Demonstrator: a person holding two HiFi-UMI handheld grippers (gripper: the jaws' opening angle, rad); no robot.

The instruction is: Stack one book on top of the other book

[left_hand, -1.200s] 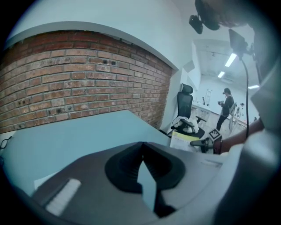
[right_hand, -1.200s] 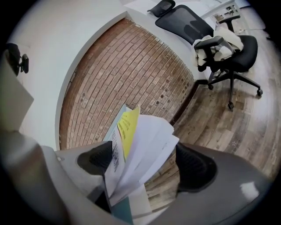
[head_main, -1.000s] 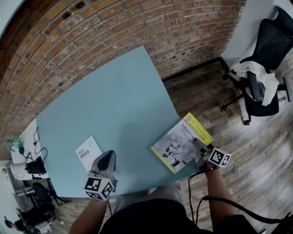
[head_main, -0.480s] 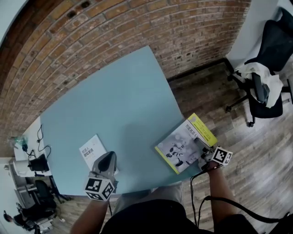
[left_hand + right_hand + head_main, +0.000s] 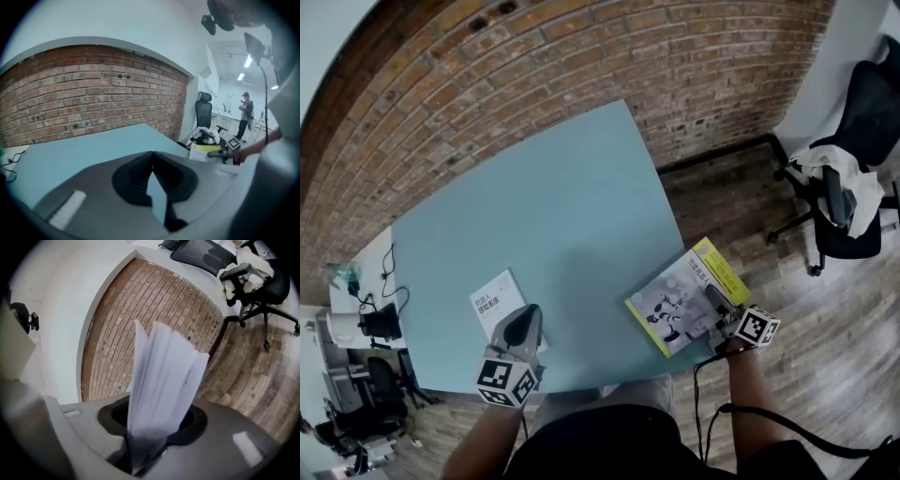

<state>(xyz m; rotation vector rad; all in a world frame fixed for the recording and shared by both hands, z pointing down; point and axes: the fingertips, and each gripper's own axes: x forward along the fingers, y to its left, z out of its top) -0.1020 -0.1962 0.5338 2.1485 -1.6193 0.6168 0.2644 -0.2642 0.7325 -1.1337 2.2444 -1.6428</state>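
Your right gripper, wide open a second ago, is now closing on the large white book with a yellow edge strip, which sat in much the same spot then.

The red brick wall runs behind the pale blue rectangular table. A black office chair draped with light cloth stands well apart on the wooden plank floor.

The large book lies at the table's right edge near you, its yellow strip jutting out past the edge over the floor. In the right gripper view its white pages fan upward between the jaws, pinched at their base, so your right gripper has hold of the book's near edge.

The small white softcover book lies flat near the table's front left, well apart from the large one.

Your left gripper hovers just beside that small book, over its near right corner. In its own view the left gripper has its fingertips pressed together with nothing between them.
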